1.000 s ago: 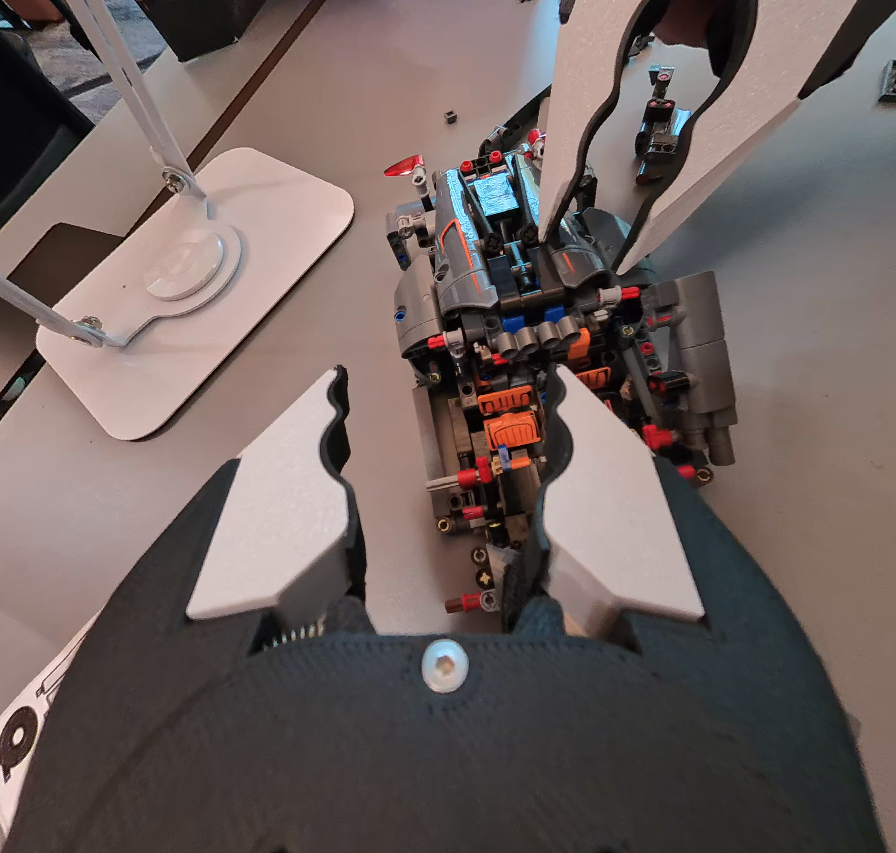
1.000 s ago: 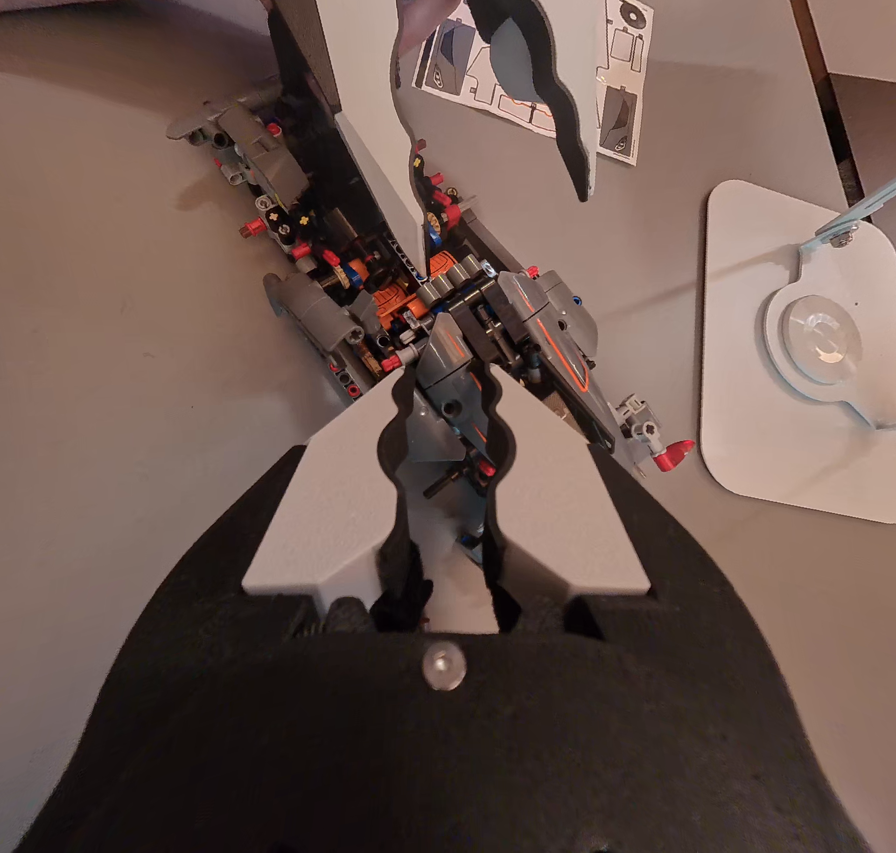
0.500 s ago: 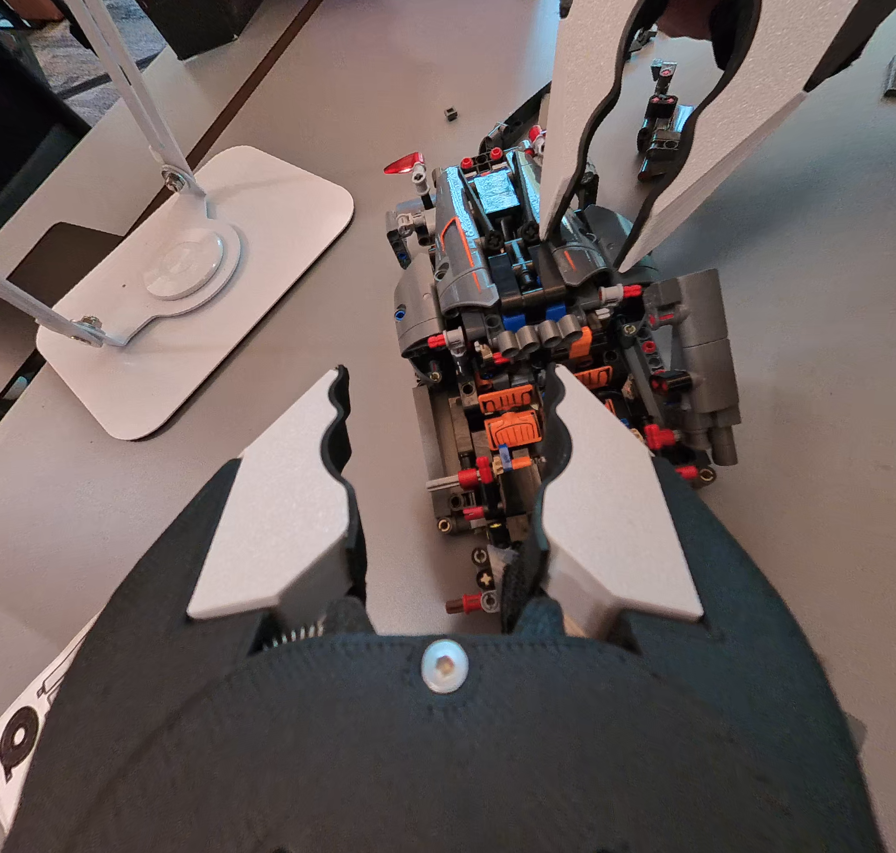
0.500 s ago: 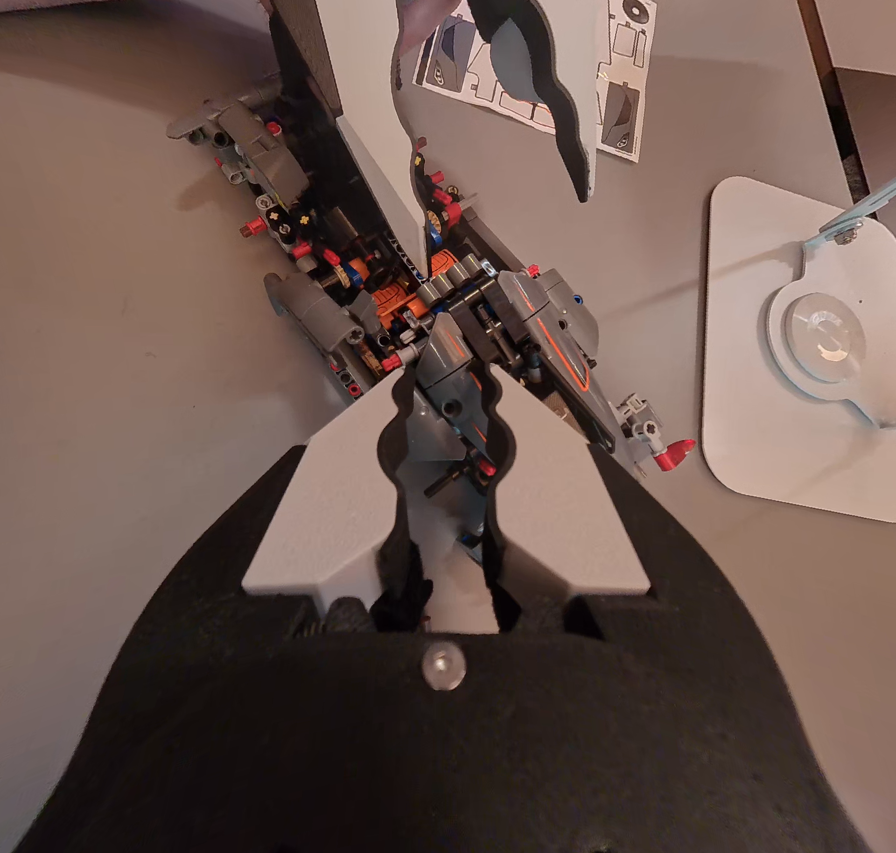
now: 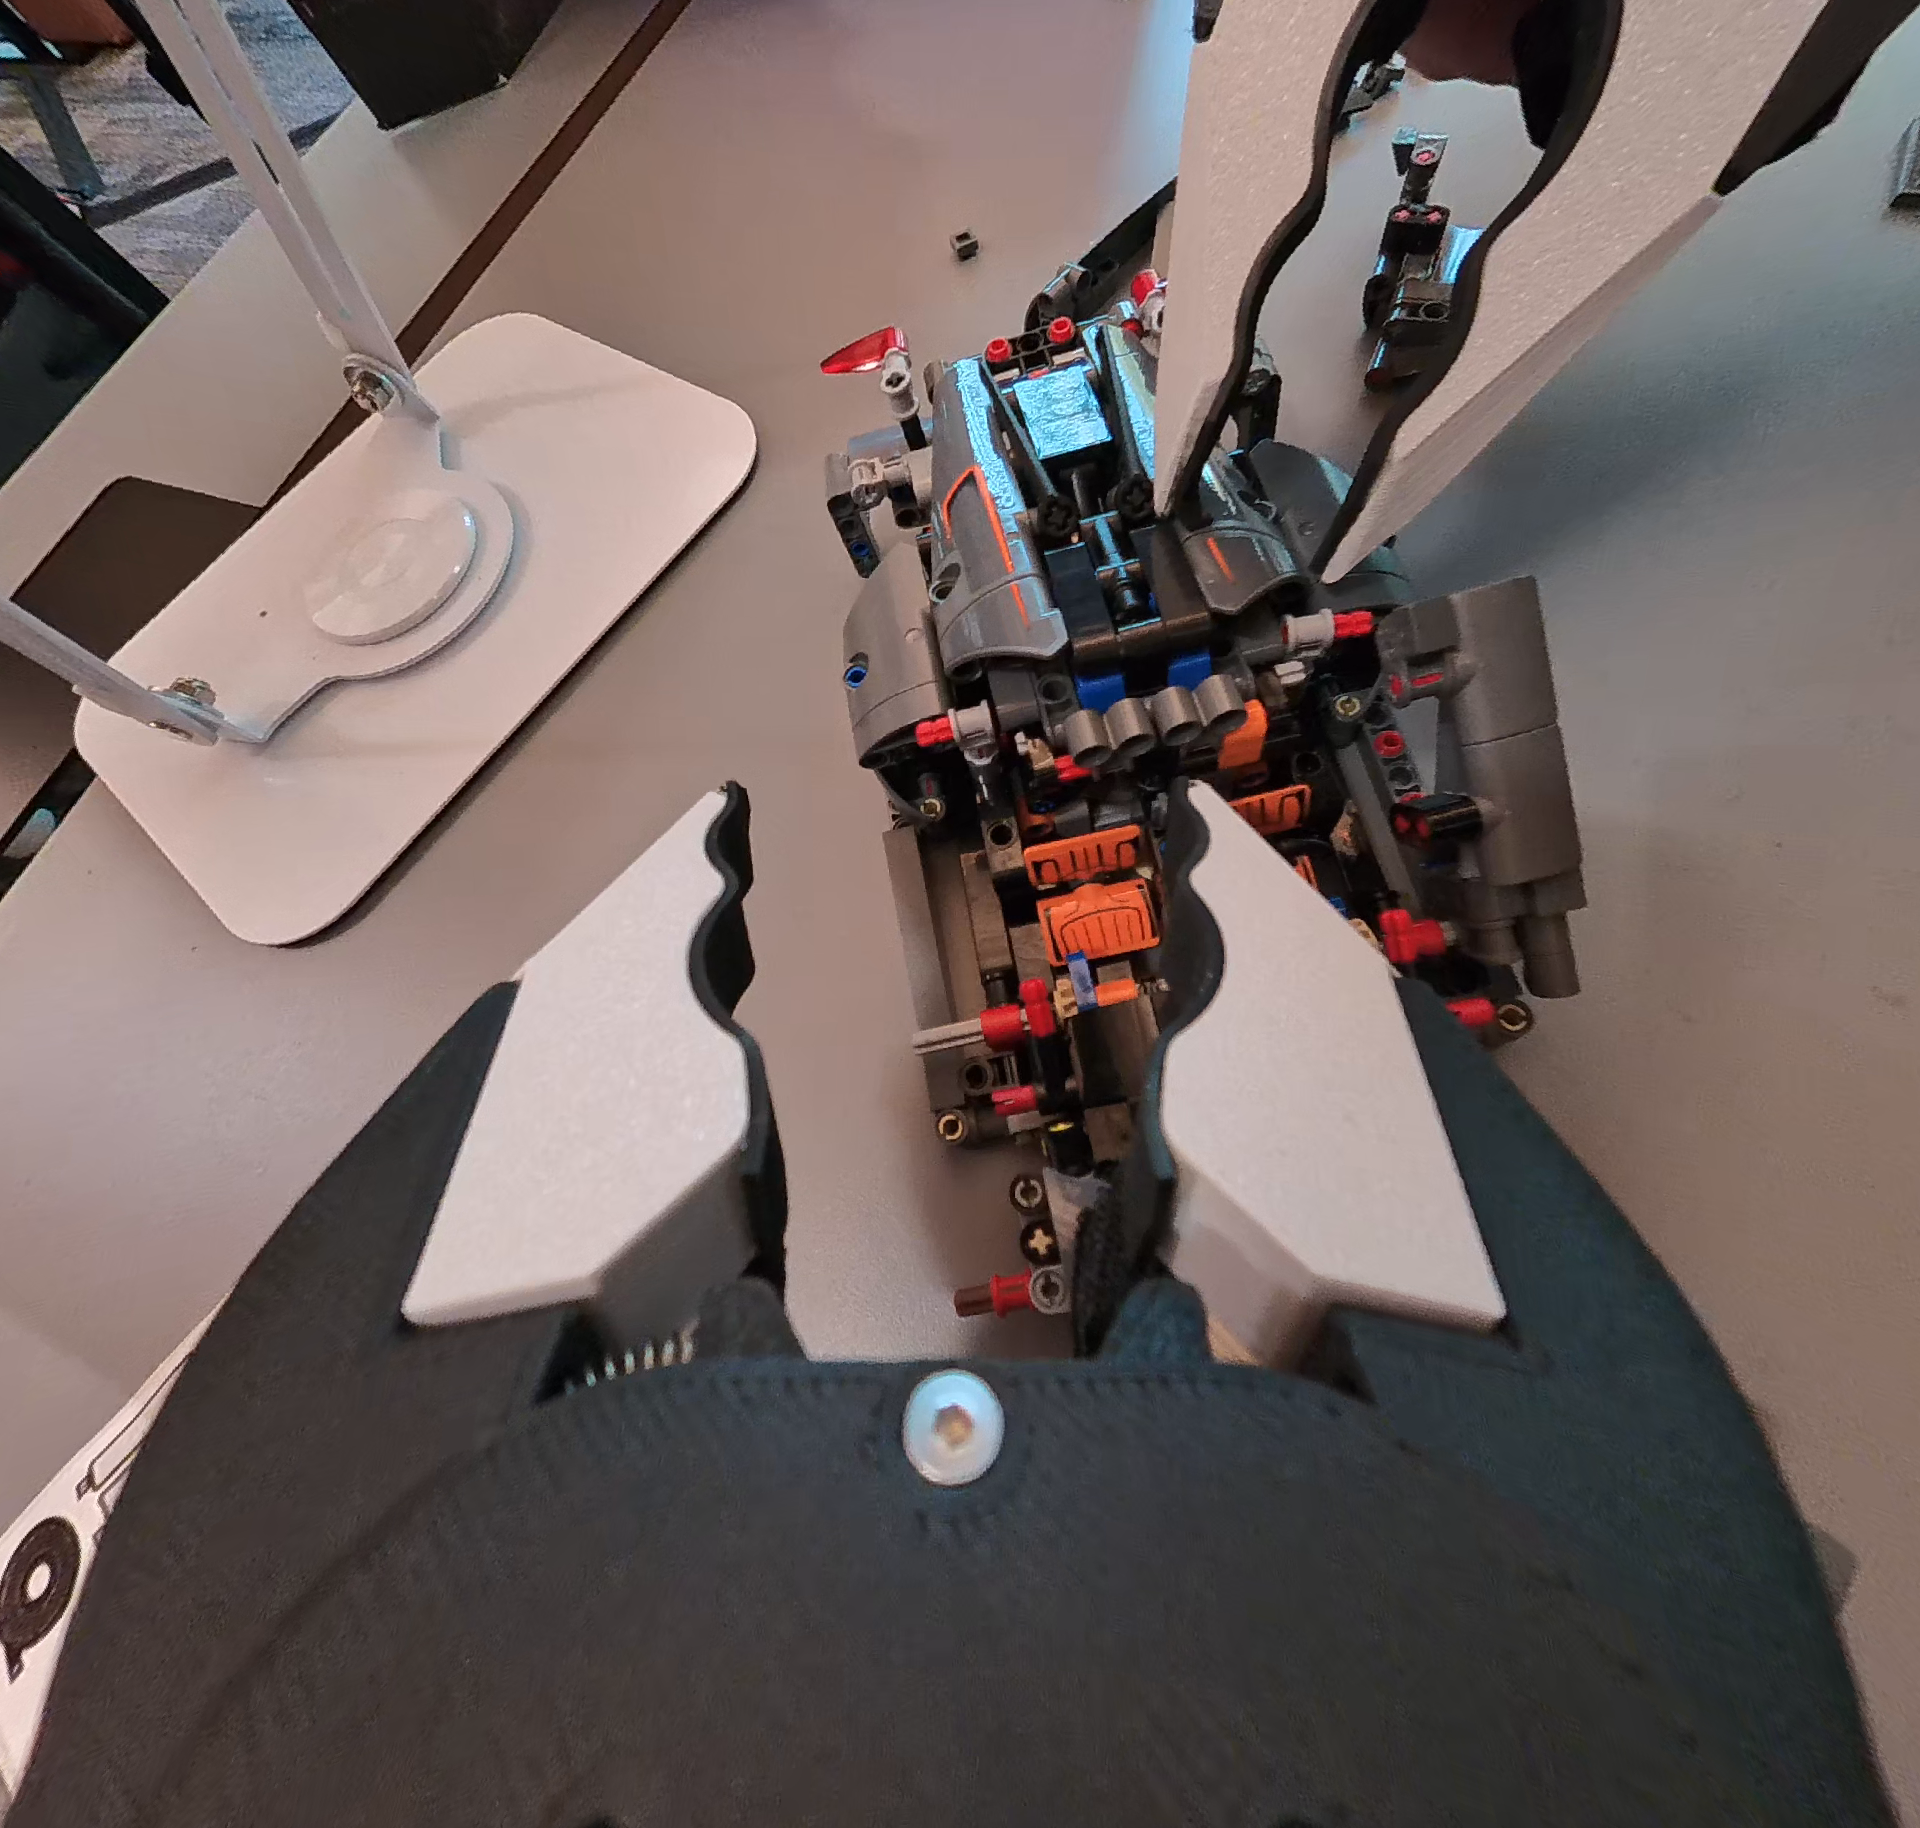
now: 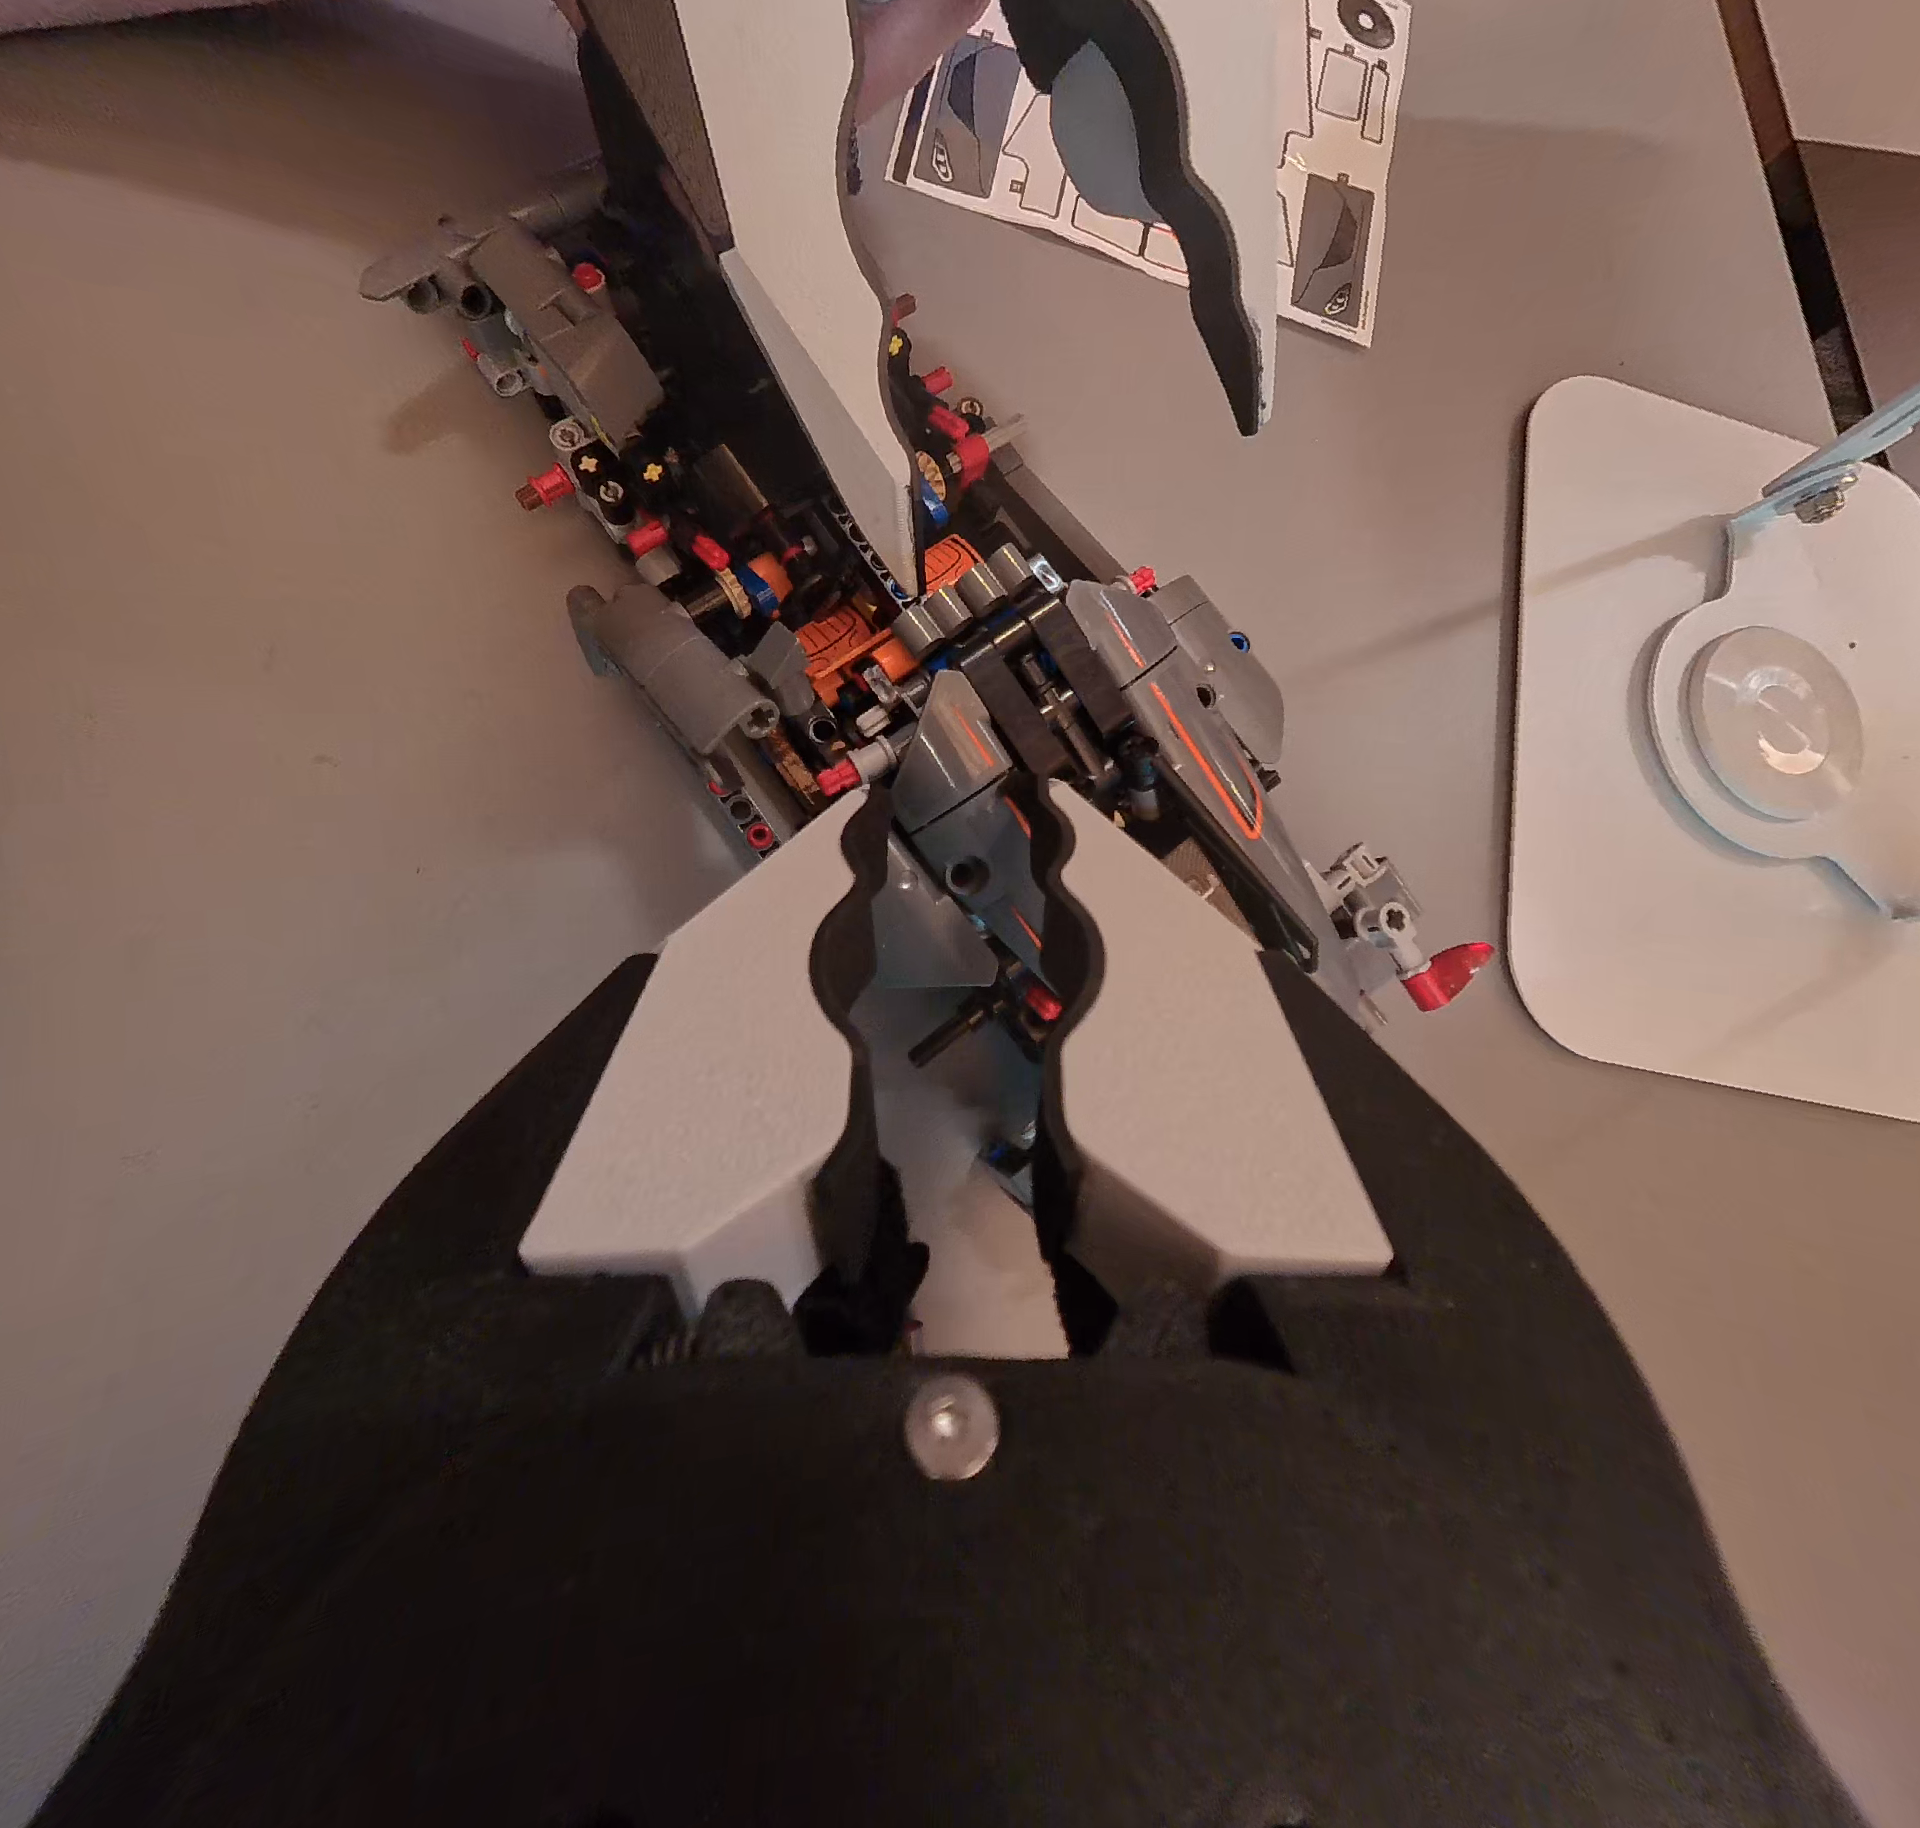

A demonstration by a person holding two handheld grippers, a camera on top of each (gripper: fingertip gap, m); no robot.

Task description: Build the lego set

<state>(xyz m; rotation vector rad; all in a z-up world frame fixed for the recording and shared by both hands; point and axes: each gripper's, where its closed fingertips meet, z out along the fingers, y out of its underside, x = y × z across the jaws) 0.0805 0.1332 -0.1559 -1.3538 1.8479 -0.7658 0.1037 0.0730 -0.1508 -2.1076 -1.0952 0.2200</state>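
Observation:
The partly built lego car (image 5: 1122, 739), grey and black with orange and red parts, lies on the grey table. My left gripper (image 5: 956, 802) is open; its right finger (image 5: 1288, 1030) rests down on the car's orange middle section, and its left finger hangs beside the car over bare table. My right gripper (image 6: 961, 802) is shut on a grey curved panel with an orange stripe (image 6: 966, 843) at the car's other end. The same panel shows in the left wrist view (image 5: 1236, 557) between the right gripper's fingertips. The car also shows in the right wrist view (image 6: 831, 635).
A white lamp base (image 5: 416, 615) stands left of the car, and also shows in the right wrist view (image 6: 1714, 718). A sticker sheet (image 6: 1340, 116) lies beyond the car. A small black sub-assembly (image 5: 1413, 261) and loose small pieces (image 5: 966, 243) lie at the far side.

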